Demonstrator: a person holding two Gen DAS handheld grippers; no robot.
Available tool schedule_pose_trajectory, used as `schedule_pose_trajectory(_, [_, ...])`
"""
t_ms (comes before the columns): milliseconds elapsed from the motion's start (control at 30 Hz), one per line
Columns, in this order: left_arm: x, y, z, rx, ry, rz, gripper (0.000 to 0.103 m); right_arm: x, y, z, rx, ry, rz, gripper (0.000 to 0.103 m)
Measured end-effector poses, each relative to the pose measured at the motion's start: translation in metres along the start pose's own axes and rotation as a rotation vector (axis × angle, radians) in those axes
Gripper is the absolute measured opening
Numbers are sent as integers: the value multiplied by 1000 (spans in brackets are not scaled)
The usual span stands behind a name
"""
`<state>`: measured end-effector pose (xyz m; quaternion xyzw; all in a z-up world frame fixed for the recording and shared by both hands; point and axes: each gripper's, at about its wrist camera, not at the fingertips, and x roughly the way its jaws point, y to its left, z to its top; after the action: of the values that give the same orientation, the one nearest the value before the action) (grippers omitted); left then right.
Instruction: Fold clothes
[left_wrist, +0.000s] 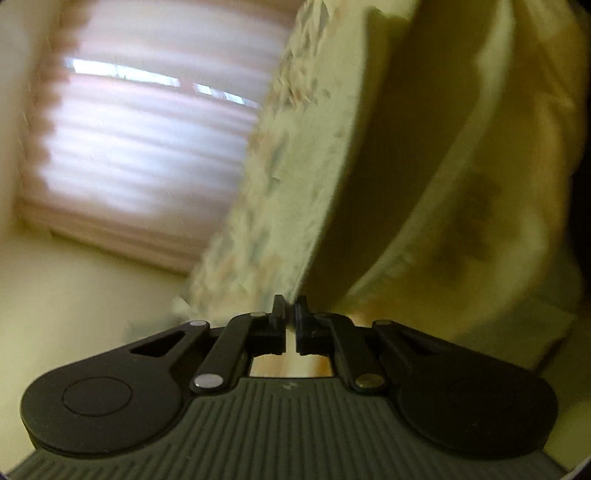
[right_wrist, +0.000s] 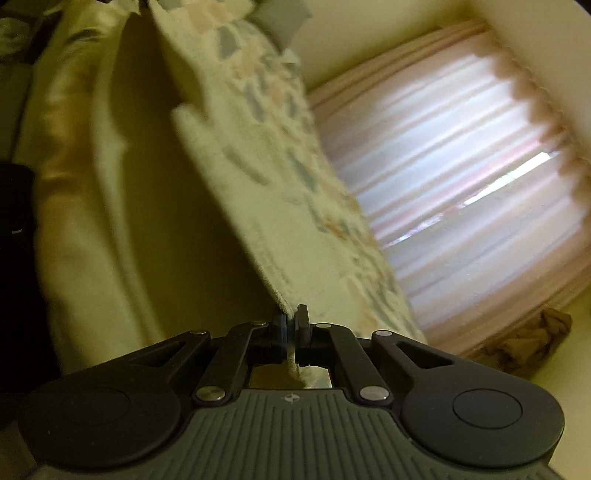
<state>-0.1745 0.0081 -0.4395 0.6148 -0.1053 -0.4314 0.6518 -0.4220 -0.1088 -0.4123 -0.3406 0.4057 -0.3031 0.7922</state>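
Note:
A cream fleecy garment (left_wrist: 295, 147) with a faint grey and peach pattern is stretched up in the air, blurred by motion. My left gripper (left_wrist: 290, 308) is shut on one edge of it, and the cloth runs up and away from the fingertips. In the right wrist view the same garment (right_wrist: 280, 177) hangs taut from my right gripper (right_wrist: 292, 317), which is shut on another edge, with a bit of cloth poking back between the fingers. The part of the garment beyond each view's top edge is out of sight.
A pleated pink curtain (left_wrist: 147, 147) over a bright window fills the background, also visible as the curtain (right_wrist: 461, 192) in the right view. Cream bedding (left_wrist: 498, 184) lies behind the garment, and its folds (right_wrist: 85, 184) show at left. A crumpled beige cloth (right_wrist: 528, 343) lies below the curtain.

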Motion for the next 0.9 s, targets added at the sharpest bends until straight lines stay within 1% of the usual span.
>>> schedule_pose_trajectory(33, [-3, 1, -2, -32, 22, -6, 4, 4, 5, -5, 3, 32, 26, 1])
schedule_pose_trajectory(67, [-1, -13, -4, -34, 30, -55, 4, 6, 8, -9, 1, 53, 37, 1])
schedule_pose_trajectory(100, [0, -27, -5, -37, 38, -104, 8, 7, 8, -12, -4, 68, 39, 3])
schedule_pose_trajectory(133, [1, -28, -5, -50, 48, -127, 9, 7, 9, -15, -10, 82, 41, 10])
schedule_pose_trajectory(167, [3, -29, -6, -64, 58, -151, 9, 8, 10, -18, -15, 97, 44, 14])
schedule_pose_trajectory(200, [4, -30, -7, -79, 68, -174, 9, 9, 11, -21, -20, 111, 46, 28])
schedule_pose_trajectory(233, [2, -11, -11, -164, 65, -211, 11, 9, 12, -23, -25, 126, 49, 43])
schedule_pose_trajectory(267, [1, 8, -14, -249, 62, -248, 12, 7, 6, -25, 4, 131, 55, 46])
schedule_pose_trajectory(300, [0, 27, -18, -334, 59, -284, 13, 4, -4, -26, 55, 131, 63, 47])
schedule_pose_trajectory(333, [-1, 46, -22, -420, 56, -321, 13, -2, -17, -27, 126, 121, 72, 46])
schedule_pose_trajectory(367, [-2, 71, -23, -511, 39, -342, 14, -6, -32, -27, 214, 95, 93, 46])
schedule_pose_trajectory(433, [6, 109, -23, -678, -7, -390, 14, -8, -60, -24, 393, 35, 157, 46])
schedule_pose_trajectory(500, [16, 137, -12, -790, -65, -431, 14, 3, -84, -22, 569, -17, 236, 44])
schedule_pose_trajectory(533, [28, 138, -4, -813, -66, -448, 15, 9, -96, -21, 657, -43, 276, 43])
schedule_pose_trajectory(567, [40, 139, 4, -835, -67, -465, 16, 21, -102, -22, 702, -15, 317, 43])
schedule_pose_trajectory(633, [58, 147, 5, -874, -41, -504, 21, 53, -107, -25, 738, 110, 401, 43])
schedule_pose_trajectory(667, [67, 150, 5, -894, -28, -523, 20, 65, -107, -29, 745, 163, 428, 43])
schedule_pose_trajectory(700, [75, 154, 5, -913, -15, -543, 21, 70, -110, -35, 749, 184, 453, 39])
schedule_pose_trajectory(733, [84, 158, 6, -932, -2, -562, 20, 70, -118, -40, 767, 170, 479, 38])
schedule_pose_trajectory(800, [102, 166, 6, -971, 24, -601, 21, 71, -146, -46, 838, 122, 495, 40])
schedule_pose_trajectory(833, [111, 170, 7, -990, 37, -621, 26, 77, -163, -48, 881, 97, 497, 42])
schedule_pose_trajectory(867, [120, 174, 7, -1009, 50, -640, 29, 85, -181, -50, 927, 70, 498, 45])
schedule_pose_trajectory(900, [140, 190, 12, -1021, 36, -635, 32, 99, -198, -51, 974, 45, 498, 48])
